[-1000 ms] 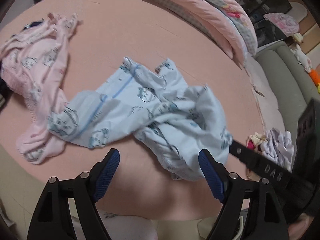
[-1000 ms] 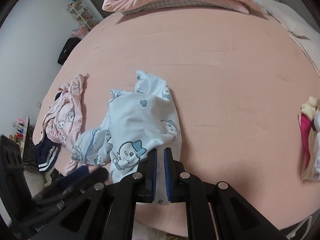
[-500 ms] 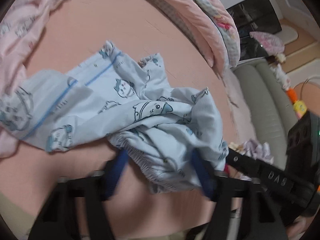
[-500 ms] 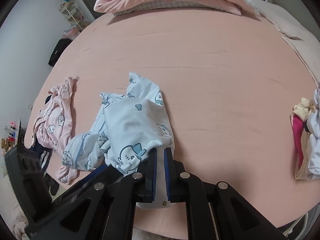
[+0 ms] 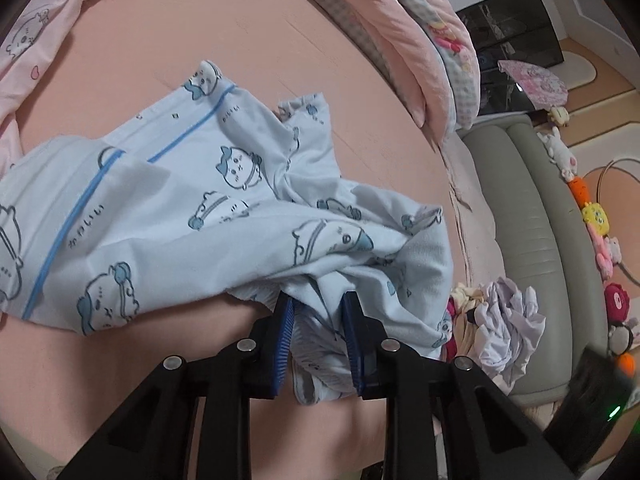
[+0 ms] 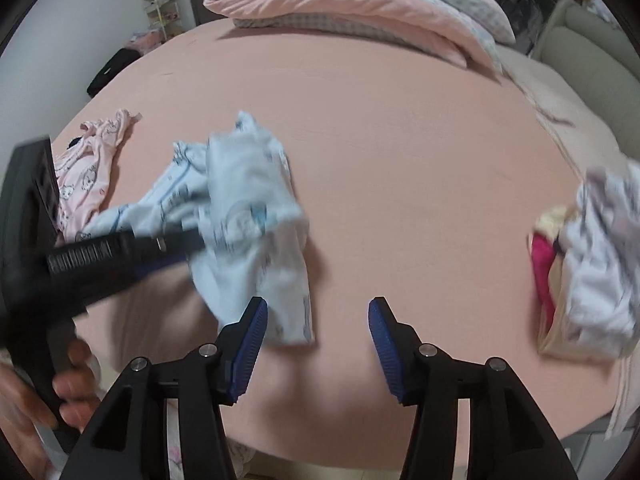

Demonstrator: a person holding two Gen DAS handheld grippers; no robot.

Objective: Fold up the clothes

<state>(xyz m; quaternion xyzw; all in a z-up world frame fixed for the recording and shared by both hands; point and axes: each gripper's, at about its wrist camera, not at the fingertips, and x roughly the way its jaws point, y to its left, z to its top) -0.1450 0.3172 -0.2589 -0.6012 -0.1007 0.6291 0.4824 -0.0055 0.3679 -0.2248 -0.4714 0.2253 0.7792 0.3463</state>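
Note:
A light blue pyjama garment (image 5: 192,200) printed with cartoon animals lies crumpled on the pink bed (image 6: 400,140). My left gripper (image 5: 319,300) is at its near edge. Its jaws are closing, and a bunch of the blue fabric fills the gap and touches both pads. In the right wrist view the same garment (image 6: 248,216) is blurred, with a hand (image 6: 72,372) holding the left tool at the far left. My right gripper (image 6: 318,304) hovers just right of the garment. Its jaws are opening, with only bare sheet between them.
A pink printed garment (image 5: 24,40) lies on the far left of the bed. On the bed's right edge sits a pile of white and magenta clothes (image 6: 592,272). A folded pink quilt (image 6: 360,4) covers the far end. Beyond the right edge stands a grey sofa (image 5: 532,220).
The left gripper came down onto the blue garment's near edge and its wide jaws narrowed onto the fabric. The right gripper let go of the garment, opened, and shifted right.

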